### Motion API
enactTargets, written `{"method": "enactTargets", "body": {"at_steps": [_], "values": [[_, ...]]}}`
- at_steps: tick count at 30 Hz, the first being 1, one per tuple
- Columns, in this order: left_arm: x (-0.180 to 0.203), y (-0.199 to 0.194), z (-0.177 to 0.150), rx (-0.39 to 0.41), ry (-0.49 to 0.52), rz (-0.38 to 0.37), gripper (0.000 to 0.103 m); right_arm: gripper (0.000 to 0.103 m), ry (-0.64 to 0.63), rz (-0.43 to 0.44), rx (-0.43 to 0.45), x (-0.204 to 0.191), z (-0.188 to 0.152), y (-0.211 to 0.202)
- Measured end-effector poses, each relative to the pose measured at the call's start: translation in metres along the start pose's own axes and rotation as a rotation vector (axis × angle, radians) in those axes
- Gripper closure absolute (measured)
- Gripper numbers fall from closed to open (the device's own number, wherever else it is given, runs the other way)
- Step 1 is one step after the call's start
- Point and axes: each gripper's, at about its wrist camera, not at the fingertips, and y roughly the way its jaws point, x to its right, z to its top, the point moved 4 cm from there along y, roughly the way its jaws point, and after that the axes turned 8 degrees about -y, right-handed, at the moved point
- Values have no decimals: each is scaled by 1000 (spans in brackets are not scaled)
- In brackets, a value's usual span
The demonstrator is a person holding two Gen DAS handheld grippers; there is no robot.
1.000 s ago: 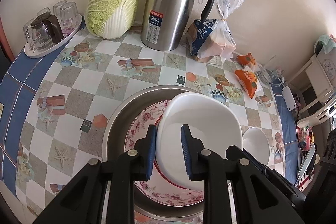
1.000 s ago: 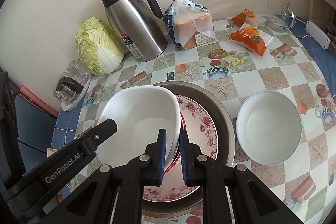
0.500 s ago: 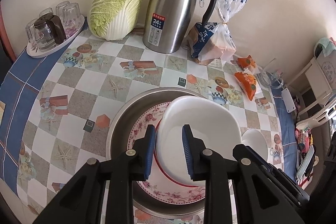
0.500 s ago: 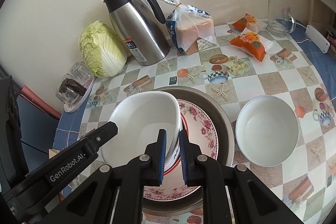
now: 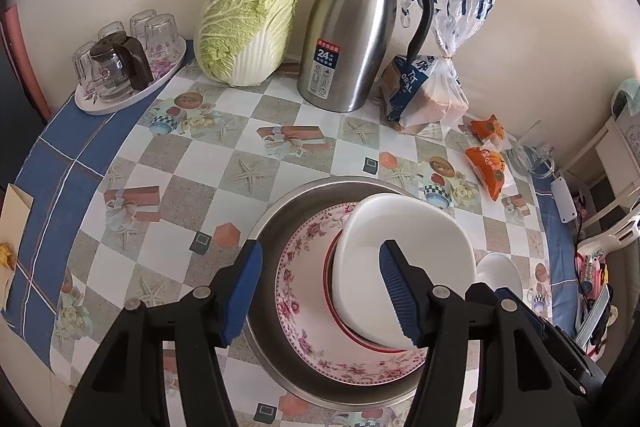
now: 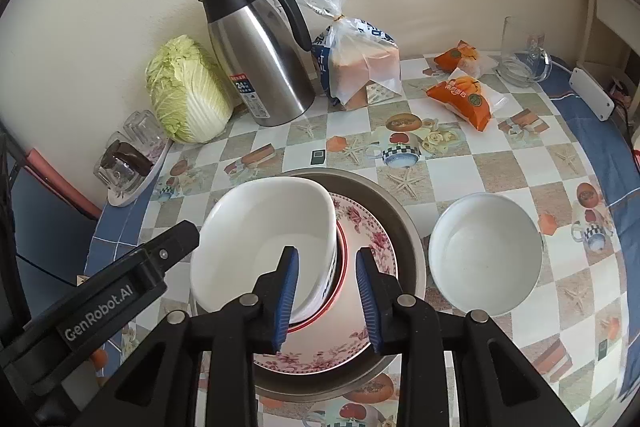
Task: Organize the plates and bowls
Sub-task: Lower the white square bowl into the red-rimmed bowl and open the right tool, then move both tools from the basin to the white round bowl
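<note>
One steel basin [image 5: 276, 227], left wrist view: holds a floral plate [image 5: 304, 291], a smooth white bowl [image 5: 404, 251] on it. My left gripper [image 5: 320, 291] was pinching the bowl's near rim; its jaws are opening, clear of it.

Right wrist view: my right gripper [image 6: 326, 297] likewise opening, pads off the bowl's right wall. Second white bowl [image 6: 486, 255] stands right of the basin.

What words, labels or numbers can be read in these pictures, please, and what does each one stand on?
"GenRobot.AI": white lettering on the left hand-held gripper, seen from the right wrist view.
"24": large numeral on the red and blue label of the steel thermos jug; the smaller print around it is too small to read.
Bread bag: large white letters, distorted and not readable for certain.
Orange snack packets: print too small to read.
</note>
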Motion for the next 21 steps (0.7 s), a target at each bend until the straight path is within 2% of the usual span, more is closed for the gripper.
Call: {"method": "enactTargets", "body": {"at_steps": [1,2,3,5,6,9,13,15,21], "values": [[-1,0,0,0,-3,6,40,64,0,-2,-2,1,0,0],[-3,1,0,0,-5,14,39,53,0,-6,-3,1,0,0],[-4,1,0,2,-6,22,33,44,-1,-12,-4,1,0,0],[-5,1,0,7,-6,36,20,42,-7,-22,-2,1,0,-1],[-6,1,1,11,-9,41,18,40,-8,-23,-4,1,0,0],[-9,2,1,14,-9,61,17,32,-6,-22,-13,2,0,1],[-13,3,2,24,-20,82,15,25,-4,-21,-25,3,-1,4],[-15,3,2,28,-24,89,15,14,-6,-28,-30,5,-2,5],[-20,4,2,28,-34,102,14,2,-4,-38,-36,7,-3,7]]}}
